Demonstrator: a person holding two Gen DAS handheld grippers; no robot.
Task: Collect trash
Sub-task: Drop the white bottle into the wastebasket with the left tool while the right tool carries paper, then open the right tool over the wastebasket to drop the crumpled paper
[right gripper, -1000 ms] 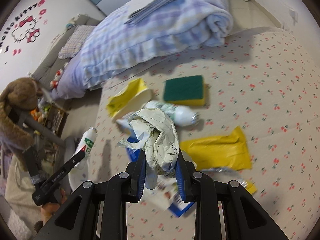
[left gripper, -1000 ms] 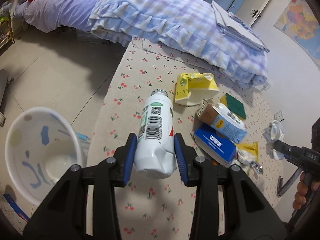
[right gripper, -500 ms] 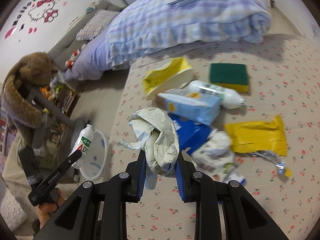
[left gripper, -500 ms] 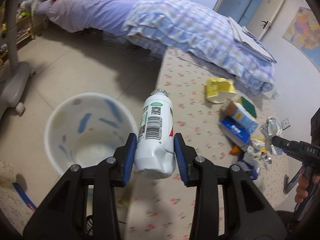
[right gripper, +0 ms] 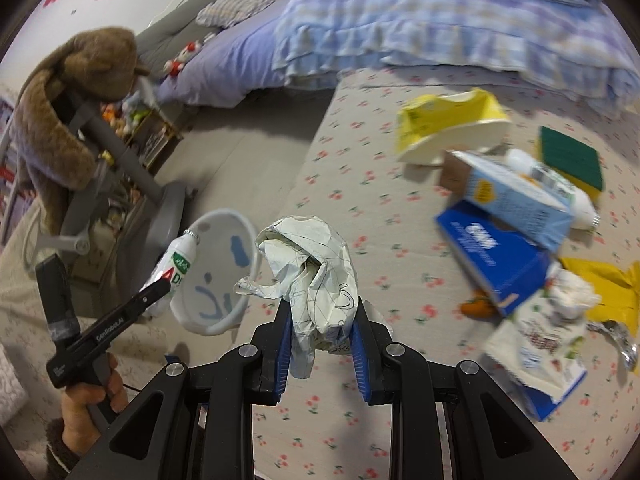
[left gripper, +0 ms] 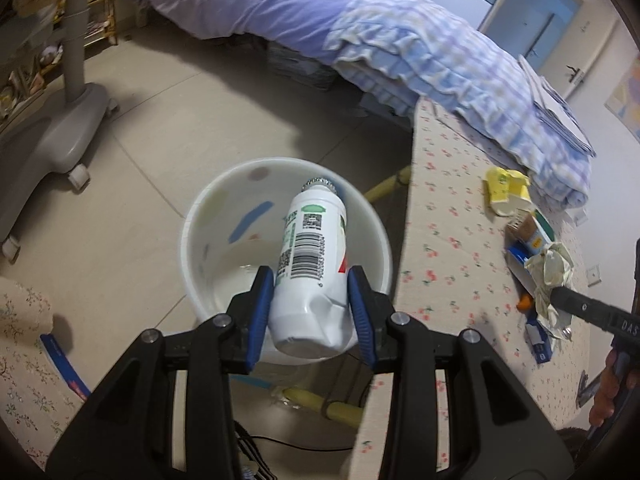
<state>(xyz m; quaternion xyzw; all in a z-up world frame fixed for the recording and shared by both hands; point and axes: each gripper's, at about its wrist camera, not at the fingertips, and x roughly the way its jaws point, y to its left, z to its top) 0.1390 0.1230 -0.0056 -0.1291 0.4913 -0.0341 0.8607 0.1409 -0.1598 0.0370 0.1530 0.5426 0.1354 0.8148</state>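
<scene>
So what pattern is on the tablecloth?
Small red cherries on beige cloth, clearest in the right wrist view.

White plastic bottle [left gripper: 310,264], green-and-red label, black barcode. White bin [left gripper: 224,216] with blue marks; beige tablecloth [left gripper: 452,248] printed with small red motifs, probably cherries. Blue-white gingham quilt [right gripper: 440,24]; yellow-backed green sponge [right gripper: 570,162].

Each gripper [left gripper: 311,312] [right gripper: 320,340] is matte black plastic, with two blue ribbed pads [left gripper: 260,316] on its fingers and silver round screws [left gripper: 221,320] at the pivots. Seen from the side, the left gripper [right gripper: 160,286] bears white lettering, too small to read surely. The hand [right gripper: 86,396] shows bare skin above a fuzzy brown cuff [right gripper: 60,448].
</scene>
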